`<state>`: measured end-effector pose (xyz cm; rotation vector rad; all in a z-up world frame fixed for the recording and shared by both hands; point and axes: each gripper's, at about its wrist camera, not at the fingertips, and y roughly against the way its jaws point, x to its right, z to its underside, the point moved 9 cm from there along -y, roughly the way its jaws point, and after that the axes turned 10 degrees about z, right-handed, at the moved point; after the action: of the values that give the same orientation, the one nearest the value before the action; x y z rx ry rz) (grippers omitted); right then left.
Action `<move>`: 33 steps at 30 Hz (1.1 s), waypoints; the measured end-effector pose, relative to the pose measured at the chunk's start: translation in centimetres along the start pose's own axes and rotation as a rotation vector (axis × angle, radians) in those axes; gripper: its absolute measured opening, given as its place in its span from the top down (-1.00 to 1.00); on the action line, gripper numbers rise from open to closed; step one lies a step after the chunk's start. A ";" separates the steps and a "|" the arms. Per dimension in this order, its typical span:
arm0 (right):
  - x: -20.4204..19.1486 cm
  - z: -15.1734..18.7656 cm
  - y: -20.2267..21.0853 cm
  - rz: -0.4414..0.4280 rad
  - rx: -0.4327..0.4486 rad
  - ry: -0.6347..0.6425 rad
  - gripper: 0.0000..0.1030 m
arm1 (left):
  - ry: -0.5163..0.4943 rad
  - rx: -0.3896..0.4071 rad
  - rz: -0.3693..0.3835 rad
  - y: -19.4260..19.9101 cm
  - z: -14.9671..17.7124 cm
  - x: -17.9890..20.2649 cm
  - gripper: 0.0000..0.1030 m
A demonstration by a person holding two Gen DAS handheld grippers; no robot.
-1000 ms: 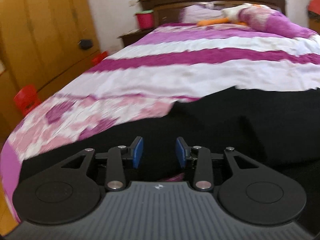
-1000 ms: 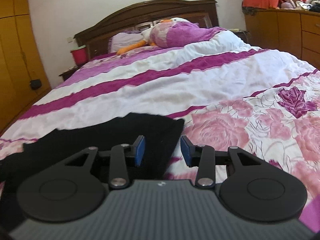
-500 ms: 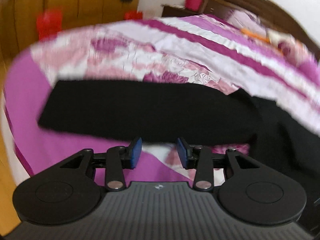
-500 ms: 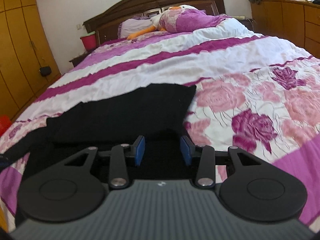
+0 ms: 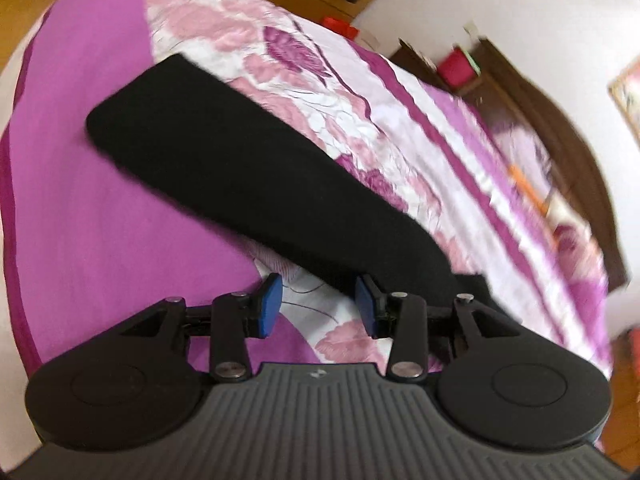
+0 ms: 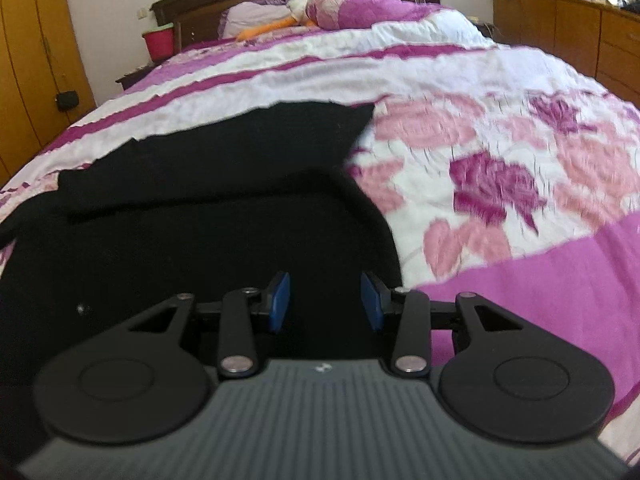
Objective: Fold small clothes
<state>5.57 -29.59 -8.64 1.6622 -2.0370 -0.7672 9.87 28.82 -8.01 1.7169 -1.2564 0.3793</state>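
The black garment (image 5: 248, 184) on the quilt (image 5: 80, 208) looked soft and limp, best pinched at an edge; left gripper (image 5: 318, 304) and right gripper (image 6: 325, 300) stood parted, grasping nothing.

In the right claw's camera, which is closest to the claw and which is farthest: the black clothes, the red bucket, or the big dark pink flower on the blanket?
From the right claw:
1. Black clothes: right in front of the claw, spreading left.
2. Dark pink flower: on the bedspread, farther ahead and right.
3. Red bucket: far away, beside the headboard, upper left.
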 end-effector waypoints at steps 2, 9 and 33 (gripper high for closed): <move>0.1 0.3 0.1 -0.005 0.015 -0.001 0.20 | 0.054 0.012 0.014 0.1 -0.1 -0.3 0.10; 0.0 0.3 0.3 -0.008 0.018 -0.012 0.12 | 0.210 0.068 0.036 0.7 -0.1 -0.9 0.08; 0.6 0.7 0.0 -0.075 0.025 -0.066 0.08 | -0.262 0.168 0.164 0.6 -5.2 9.1 0.79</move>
<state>5.00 -30.02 -9.22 1.7584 -2.0466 -0.8357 14.65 27.85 1.34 1.8550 -1.6012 0.3729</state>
